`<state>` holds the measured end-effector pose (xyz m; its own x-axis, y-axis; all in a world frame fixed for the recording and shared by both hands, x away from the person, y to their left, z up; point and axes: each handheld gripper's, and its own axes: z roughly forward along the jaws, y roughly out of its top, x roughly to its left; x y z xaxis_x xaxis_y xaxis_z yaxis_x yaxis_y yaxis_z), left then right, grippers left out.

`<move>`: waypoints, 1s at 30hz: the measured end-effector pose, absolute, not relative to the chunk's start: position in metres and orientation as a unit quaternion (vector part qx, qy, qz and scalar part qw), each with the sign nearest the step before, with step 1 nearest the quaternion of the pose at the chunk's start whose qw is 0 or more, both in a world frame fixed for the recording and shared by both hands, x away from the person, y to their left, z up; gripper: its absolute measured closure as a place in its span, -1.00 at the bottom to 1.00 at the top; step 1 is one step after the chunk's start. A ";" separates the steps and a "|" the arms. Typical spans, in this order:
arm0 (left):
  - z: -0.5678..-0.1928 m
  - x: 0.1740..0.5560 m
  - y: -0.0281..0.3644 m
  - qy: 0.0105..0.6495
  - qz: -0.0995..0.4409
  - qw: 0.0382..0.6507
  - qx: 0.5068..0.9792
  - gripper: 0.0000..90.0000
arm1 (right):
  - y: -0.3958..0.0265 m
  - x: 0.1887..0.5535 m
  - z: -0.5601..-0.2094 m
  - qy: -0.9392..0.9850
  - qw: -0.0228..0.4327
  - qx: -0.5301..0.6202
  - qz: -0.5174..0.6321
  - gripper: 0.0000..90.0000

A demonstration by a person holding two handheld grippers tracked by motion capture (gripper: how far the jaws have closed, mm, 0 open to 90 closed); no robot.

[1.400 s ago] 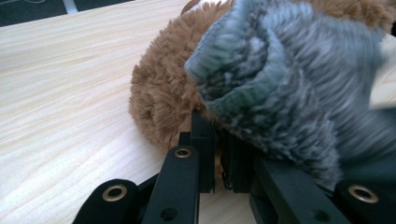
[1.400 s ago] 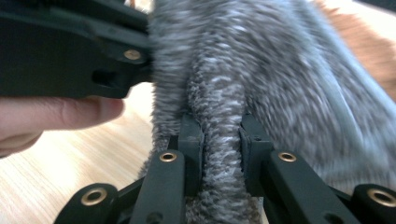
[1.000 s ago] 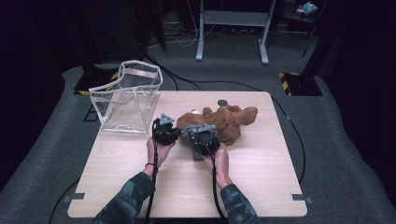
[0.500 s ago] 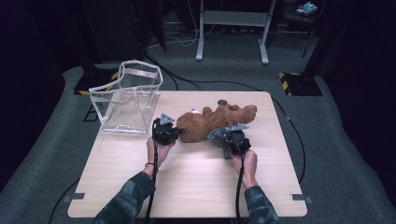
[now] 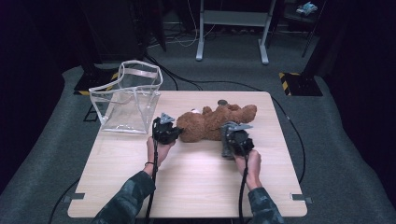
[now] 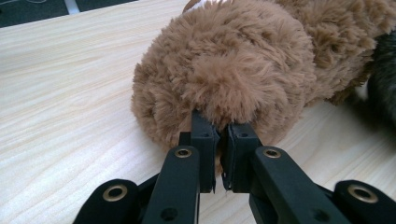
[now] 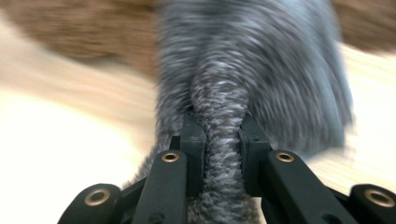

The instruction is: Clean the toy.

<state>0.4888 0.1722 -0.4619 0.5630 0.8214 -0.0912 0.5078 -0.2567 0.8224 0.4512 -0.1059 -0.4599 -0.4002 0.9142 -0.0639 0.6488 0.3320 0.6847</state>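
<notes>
Teddy bear [image 5: 208,123] gripped at both ends on table [image 5: 196,186].
Left gripper [image 6: 215,149] is clamped on brown fur; right gripper [image 7: 219,140] is clamped on grey fur (blurred).

Near half of the bench [image 5: 196,186] is bare wood, so you've got free passage btwn your forearms and to either front corner. Teddy bear [image 5: 210,123] lies across the middle, blocking the way fwd. Clear bag [image 5: 128,100] stands upright at far left corner, just beside the bear's head end. Far right edge open.
</notes>
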 end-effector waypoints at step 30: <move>-0.462 0.489 0.177 0.423 0.168 0.436 0.776 0.87 | -0.209 0.464 -0.463 0.725 0.230 0.620 0.192 0.49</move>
<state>0.4886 0.1768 -0.4625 0.5854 0.8034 -0.1091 0.5111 -0.2612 0.8189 0.4638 -0.2091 -0.4628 -0.1259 0.9875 -0.0949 0.8107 0.1576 0.5638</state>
